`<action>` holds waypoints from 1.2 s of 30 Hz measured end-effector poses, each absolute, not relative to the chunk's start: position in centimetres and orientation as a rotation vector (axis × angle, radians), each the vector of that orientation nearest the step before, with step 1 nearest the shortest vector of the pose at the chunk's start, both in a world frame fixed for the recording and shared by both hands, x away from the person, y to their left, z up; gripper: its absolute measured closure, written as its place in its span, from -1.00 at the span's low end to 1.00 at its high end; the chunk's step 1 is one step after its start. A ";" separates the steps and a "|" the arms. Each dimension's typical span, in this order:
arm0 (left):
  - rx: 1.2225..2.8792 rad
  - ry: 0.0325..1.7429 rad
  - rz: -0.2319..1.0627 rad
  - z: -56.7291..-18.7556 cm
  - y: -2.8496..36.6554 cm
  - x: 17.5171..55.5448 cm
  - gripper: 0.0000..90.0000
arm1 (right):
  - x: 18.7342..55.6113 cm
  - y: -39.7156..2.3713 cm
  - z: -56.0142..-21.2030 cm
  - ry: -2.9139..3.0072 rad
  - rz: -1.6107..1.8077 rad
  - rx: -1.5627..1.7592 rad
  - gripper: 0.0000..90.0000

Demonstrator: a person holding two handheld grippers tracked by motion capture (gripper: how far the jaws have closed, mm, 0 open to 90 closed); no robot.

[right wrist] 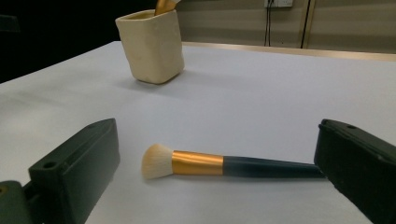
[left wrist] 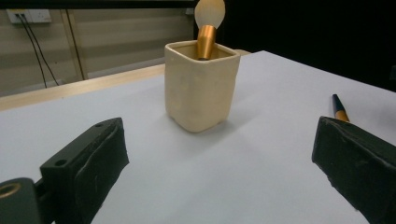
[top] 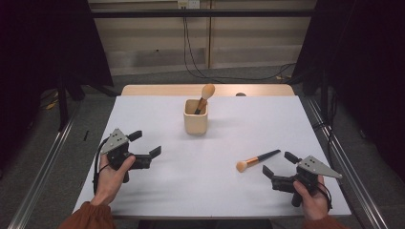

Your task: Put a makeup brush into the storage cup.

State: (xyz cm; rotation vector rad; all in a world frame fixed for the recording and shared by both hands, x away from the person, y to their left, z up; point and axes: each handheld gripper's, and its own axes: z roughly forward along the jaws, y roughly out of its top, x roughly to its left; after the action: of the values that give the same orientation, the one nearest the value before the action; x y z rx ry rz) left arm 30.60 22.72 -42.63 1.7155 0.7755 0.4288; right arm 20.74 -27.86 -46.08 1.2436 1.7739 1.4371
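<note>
Loose brush (right wrist: 224,164): lay crosswise just ahead of your right gripper (top: 278,170), jaws wide, empty; left gripper (top: 144,150) likewise agape, farther off, facing cup (left wrist: 201,88).

1. Left hand (top: 113,174) grips the black two-jaw left gripper (top: 146,150) low over the table, jaws wide apart, nothing between them.
2. Right hand (top: 310,193) holds the black two-jaw right gripper (top: 280,165), jaws spread too.
3. Rust-orange sleeves (top: 88,217), I think.
</note>
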 end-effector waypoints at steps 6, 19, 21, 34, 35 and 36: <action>1.697 0.767 0.454 -43.1 23.8 29.4 -0.96 | 20.9 -27.7 -46.0 1.773 1.430 1.230 -1.00; 1.730 0.776 0.469 -43.7 24.8 26.1 -0.93 | 20.6 -27.8 -46.0 1.778 1.440 1.207 -1.00; 1.729 0.784 0.475 -44.0 25.2 26.0 -0.93 | 20.6 -27.8 -46.0 1.777 1.441 1.214 -1.00; 1.701 0.817 0.494 -44.7 26.3 25.2 -0.93 | 20.4 -28.2 -46.0 1.755 1.442 1.234 -1.00; 1.691 0.826 0.494 -44.6 26.3 25.2 -0.93 | 20.4 -28.2 -45.9 1.755 1.445 1.232 -1.00; 1.687 0.829 0.493 -44.6 26.4 25.1 -0.93 | 20.4 -28.1 -45.9 1.757 1.448 1.226 -1.00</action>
State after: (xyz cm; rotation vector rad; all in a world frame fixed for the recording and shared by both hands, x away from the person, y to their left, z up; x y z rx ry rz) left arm 25.14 26.38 -44.60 1.6872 0.8290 0.4932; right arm 20.41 -28.15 -45.90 1.2261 1.7572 1.4482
